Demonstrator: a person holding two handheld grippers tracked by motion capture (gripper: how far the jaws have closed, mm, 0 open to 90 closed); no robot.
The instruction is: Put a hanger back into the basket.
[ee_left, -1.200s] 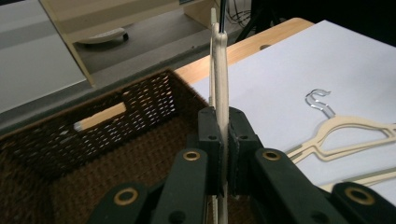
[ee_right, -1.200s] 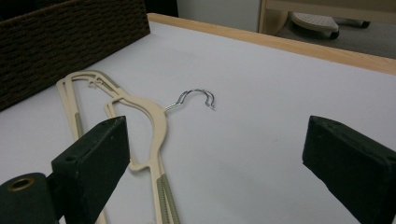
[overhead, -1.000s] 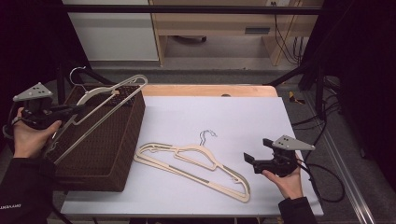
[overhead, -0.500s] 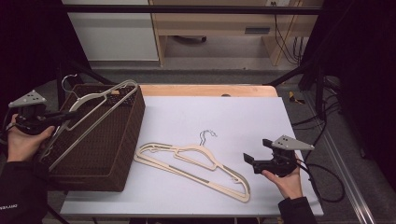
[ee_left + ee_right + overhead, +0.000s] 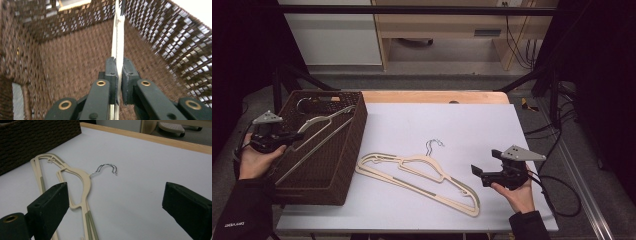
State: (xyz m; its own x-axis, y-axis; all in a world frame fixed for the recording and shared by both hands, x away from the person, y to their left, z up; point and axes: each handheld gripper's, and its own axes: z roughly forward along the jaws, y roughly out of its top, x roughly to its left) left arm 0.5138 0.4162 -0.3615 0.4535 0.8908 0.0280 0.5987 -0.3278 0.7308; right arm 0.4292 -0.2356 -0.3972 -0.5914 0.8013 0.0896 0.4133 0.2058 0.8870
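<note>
Your left gripper [image 5: 294, 135] is clamped on a cream plastic hanger [image 5: 319, 135], pads pinching the thin edge of its frame, and the hanger sits tilted inside the brown wicker basket [image 5: 343, 165] with its metal hook [image 5: 307, 103] at the far end. In the left gripper view you can see the hanger [image 5: 119, 37] running straight up between your jaws, basket wall [image 5: 170, 50] on both sides.

That hanger looks light and stiff, but smooth plastic on a narrow edge could swivel in the pads, so keep it low before you release. The open weave and the rim may snag the hook.

Your right gripper [image 5: 476, 171] rests on the white table [image 5: 452, 125], jaws spread wide and empty, facing the stacked hangers [image 5: 422, 172] lying flat. From the right gripper view, the stacked hangers [image 5: 75, 185] overlap closely, so you may lift more than one. Your best hold is likely the thick shoulder near the neck, below the wire hook [image 5: 107, 168]; the padded grip strips [image 5: 91, 225] should slip less.
</note>
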